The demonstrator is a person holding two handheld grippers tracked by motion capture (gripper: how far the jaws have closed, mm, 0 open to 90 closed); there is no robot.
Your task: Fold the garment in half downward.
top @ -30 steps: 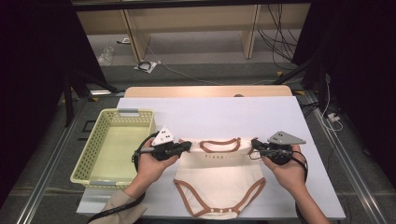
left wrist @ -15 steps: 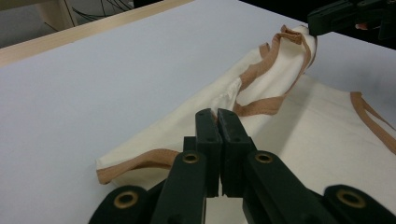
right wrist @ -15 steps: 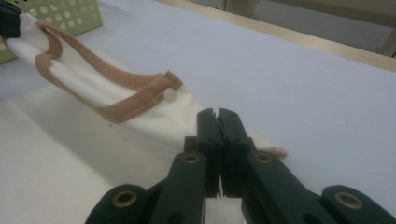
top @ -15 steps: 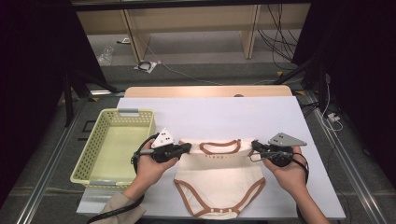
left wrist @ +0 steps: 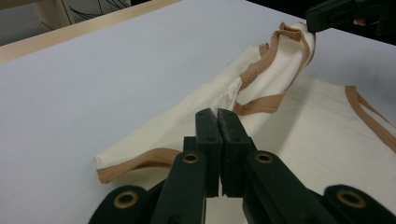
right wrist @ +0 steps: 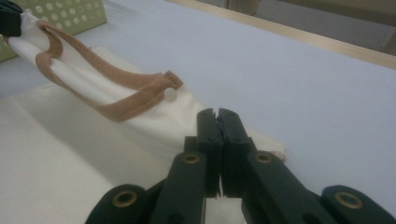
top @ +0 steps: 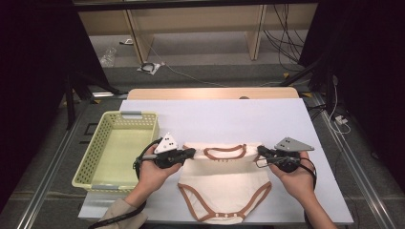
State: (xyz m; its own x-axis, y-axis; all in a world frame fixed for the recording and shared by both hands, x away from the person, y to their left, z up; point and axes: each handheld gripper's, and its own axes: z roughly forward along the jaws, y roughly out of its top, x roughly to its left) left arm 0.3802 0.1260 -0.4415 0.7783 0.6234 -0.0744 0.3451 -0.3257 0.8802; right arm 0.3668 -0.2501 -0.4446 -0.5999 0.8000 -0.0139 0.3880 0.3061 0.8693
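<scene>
A cream baby bodysuit (top: pixel 224 183) with brown trim lies flat on the white table top (top: pixel 229 117), neck opening toward the far side. My left gripper (top: pixel 193 151) is shut on its left shoulder, and my right gripper (top: pixel 260 150) is shut on its right shoulder. The top edge is held slightly raised between them. In the left gripper view the closed jaws of the left gripper (left wrist: pixel 217 114) pinch the cream cloth of the bodysuit (left wrist: pixel 289 135), with the right gripper (left wrist: pixel 327 14) at the far end. In the right gripper view the right gripper (right wrist: pixel 217 114) pinches the bodysuit (right wrist: pixel 70 154) near a snap button.
A yellow-green plastic basket (top: pixel 98 148) stands on the table to the left of my left hand, also seen as the basket (right wrist: pixel 70 14) in the right gripper view. The table's wooden far edge (top: pixel 210 93) lies beyond the bodysuit. Floor, cables and shelf legs lie behind.
</scene>
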